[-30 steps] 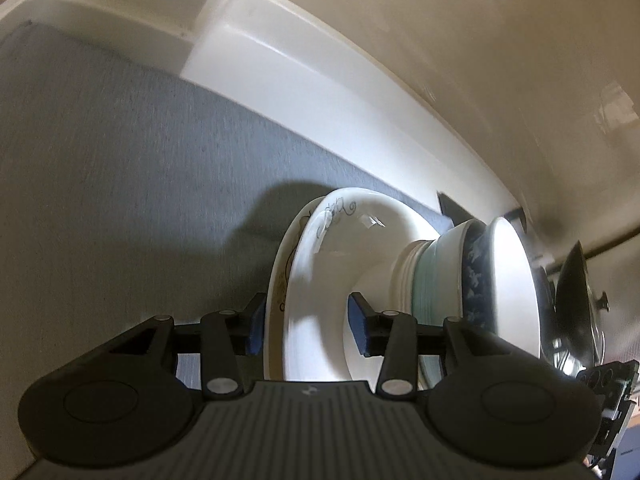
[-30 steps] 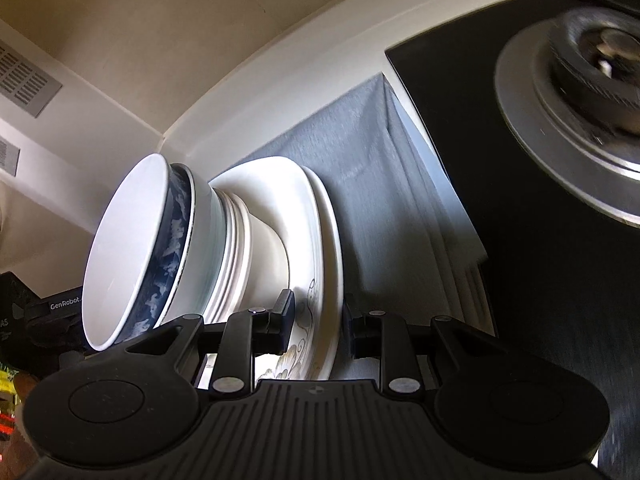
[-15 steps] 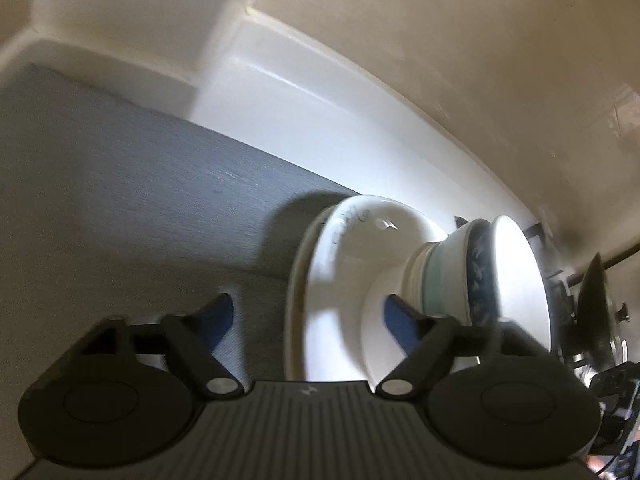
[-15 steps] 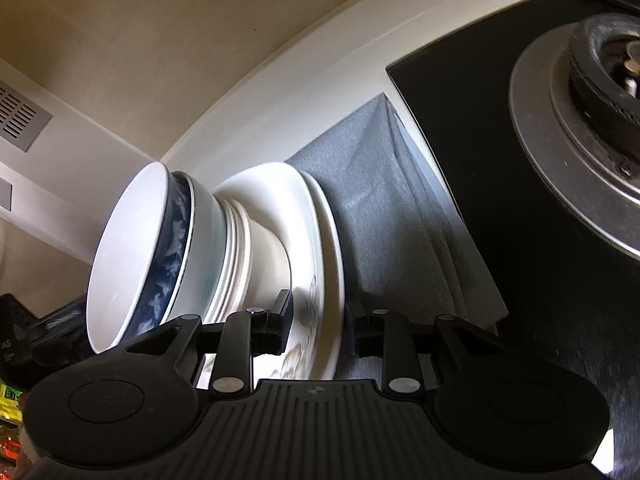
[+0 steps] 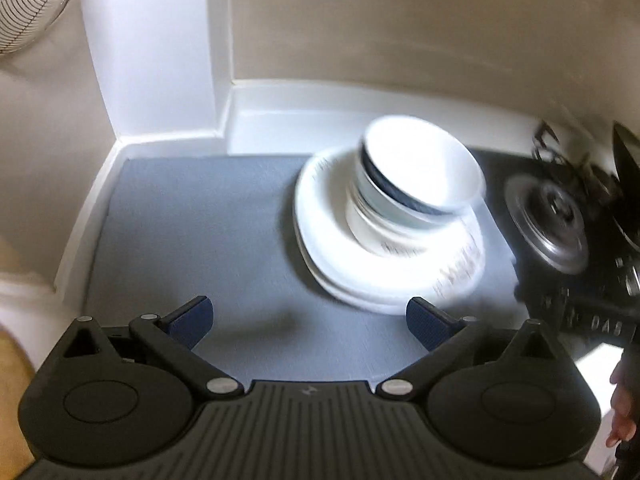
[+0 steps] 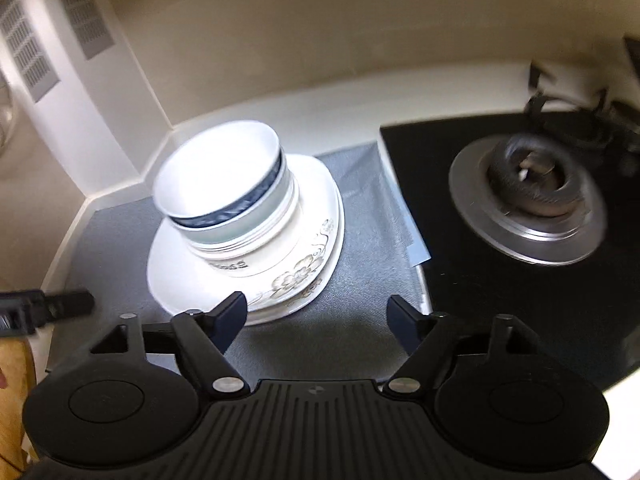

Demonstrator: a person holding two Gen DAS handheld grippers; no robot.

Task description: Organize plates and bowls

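A stack of bowls (image 5: 416, 184) (image 6: 228, 184), the top one white with a blue band, stands on white plates (image 5: 340, 256) (image 6: 296, 276) with a flower pattern. The stack rests on a grey mat (image 5: 192, 224) (image 6: 360, 320). My left gripper (image 5: 308, 322) hangs above the mat, back from the stack, its jaws opening wide with nothing between them. My right gripper (image 6: 316, 320) is also drawn back from the plates, jaws opening and empty. The left wrist view is blurred by motion.
A black hob (image 6: 500, 292) with a steel gas burner (image 6: 528, 200) (image 5: 548, 220) lies right of the mat. White counter edge and wall corner (image 5: 168, 136) close off the back and left. A fan grille (image 5: 28, 0) shows top left. The other gripper's black body (image 6: 44, 308) shows at left.
Both grippers let go of the plates' rims, opened and pulled up and back. The stack, seen close and side-on before, now stands upright on the mat farther off.
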